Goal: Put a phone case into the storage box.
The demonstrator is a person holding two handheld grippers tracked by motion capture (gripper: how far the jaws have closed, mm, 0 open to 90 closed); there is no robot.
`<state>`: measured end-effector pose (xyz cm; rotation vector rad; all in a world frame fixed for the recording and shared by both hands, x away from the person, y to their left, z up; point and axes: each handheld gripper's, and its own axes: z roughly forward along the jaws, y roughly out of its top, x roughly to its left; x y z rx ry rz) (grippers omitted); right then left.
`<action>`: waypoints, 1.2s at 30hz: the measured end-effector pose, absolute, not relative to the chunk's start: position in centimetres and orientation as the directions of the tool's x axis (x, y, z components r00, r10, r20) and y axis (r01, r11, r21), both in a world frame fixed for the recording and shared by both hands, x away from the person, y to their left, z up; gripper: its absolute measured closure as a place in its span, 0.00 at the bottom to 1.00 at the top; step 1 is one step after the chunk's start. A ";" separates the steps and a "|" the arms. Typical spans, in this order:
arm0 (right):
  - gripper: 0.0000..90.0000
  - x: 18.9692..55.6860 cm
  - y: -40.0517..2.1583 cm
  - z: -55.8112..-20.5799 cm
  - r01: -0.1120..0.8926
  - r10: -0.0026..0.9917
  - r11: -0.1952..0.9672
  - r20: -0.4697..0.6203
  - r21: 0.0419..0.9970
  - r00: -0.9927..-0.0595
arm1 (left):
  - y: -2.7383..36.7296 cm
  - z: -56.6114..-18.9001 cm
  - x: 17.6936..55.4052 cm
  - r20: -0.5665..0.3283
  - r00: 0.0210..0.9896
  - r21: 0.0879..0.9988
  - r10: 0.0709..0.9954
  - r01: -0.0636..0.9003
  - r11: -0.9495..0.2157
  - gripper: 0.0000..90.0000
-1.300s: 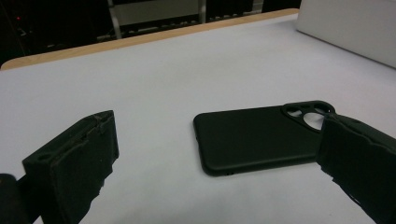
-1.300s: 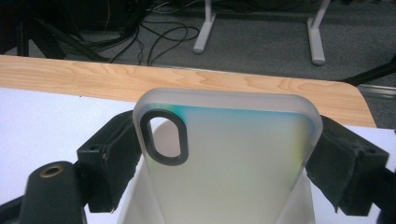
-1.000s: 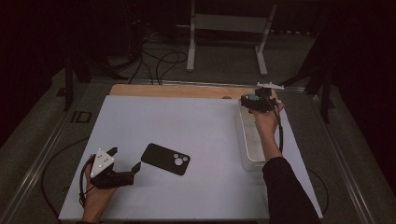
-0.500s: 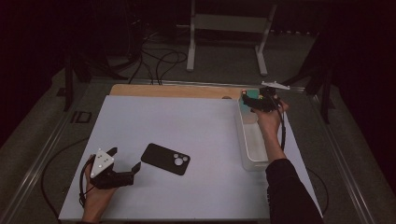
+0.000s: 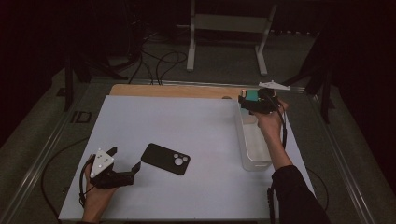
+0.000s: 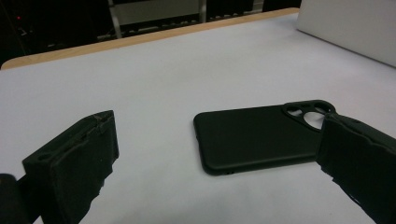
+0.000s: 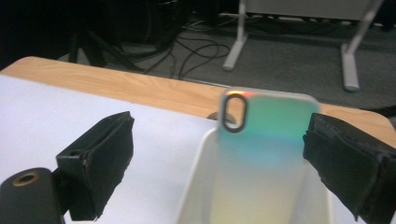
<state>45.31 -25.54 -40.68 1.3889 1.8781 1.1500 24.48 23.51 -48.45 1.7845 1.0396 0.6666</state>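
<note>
Right tongs [image 5: 247, 99] are held above the far end of the bin [image 5: 243, 140], jaws wide and just opened further. An iridescent case [image 7: 266, 140] stands between them, leaning on the bin's far wall w/ its top above the rim. The left pad is clearly off it; the right pad is very near its edge (contact can't be told), so no grip is judged. Left tongs [image 5: 125, 159] are rested on the desk [image 5: 187, 121] at the near left, also open, w/ nothing held. A black case [image 5: 166, 158] lies flat just beside them, its camera cut-out end near one jaw in the left gripper view.

Risks from here, as judged:

- The iridescent case could be snagged by the right pad if the tongs are drawn off sideways rather than straight up. It would then be tipped over the rim or dragged out of the bin.
- Being propped upright, it may slide down or fall flat by itself. That is harmless unless it ends up across the bin and blocks the next item.
- The black case is thin and lies flush on the desk, so it may be pushed along instead of picked up if the jaws are brought in level. An edge approach, angled down, is prob. needed.
- A soft case may be bent or squeezed out if pinched near a corner.
- The cable of either gripper could be caught on the desk edge.
</note>
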 end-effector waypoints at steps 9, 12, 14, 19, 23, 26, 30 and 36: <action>0.09 43.0 -24.3 -40.1 0.461 0.900 0.161 0.061 0.872 -0.431 | 23.6 -48.4 24.5 -0.001 0.492 0.909 0.871 0.363 -0.204 0.00; 0.09 42.2 -24.0 -39.8 0.449 0.885 0.173 0.062 0.877 -0.461 | 23.6 -48.5 24.5 0.000 0.492 0.909 0.871 0.364 -0.205 0.00; 0.09 41.5 -23.8 -39.6 0.436 0.872 0.183 0.059 0.881 -0.486 | 23.6 -48.5 24.5 -0.002 0.492 0.909 0.871 0.364 -0.204 0.00; 0.09 39.8 -23.5 -39.2 0.410 0.843 0.203 0.054 0.889 -0.535 | 23.5 -48.4 24.5 0.000 0.492 0.909 0.871 0.363 -0.205 0.00; 0.09 38.1 -23.5 -39.1 0.384 0.820 0.217 0.046 0.897 -0.571 | 23.6 -48.4 24.5 0.000 0.492 0.910 0.870 0.362 -0.205 0.00; 0.09 36.9 -23.5 -39.2 0.368 0.807 0.224 0.040 0.902 -0.589 | 23.5 -48.4 24.4 0.001 0.493 0.910 0.870 0.361 -0.206 0.00; 0.09 35.3 -23.6 -39.6 0.349 0.799 0.223 0.034 0.910 -0.600 | 23.5 -48.4 24.5 0.003 0.494 0.909 0.869 0.360 -0.208 0.00; 0.09 33.0 -23.9 -40.6 0.325 0.795 0.200 0.041 0.924 -0.605 | 23.5 -48.4 24.4 0.003 0.493 0.912 0.870 0.356 -0.205 0.00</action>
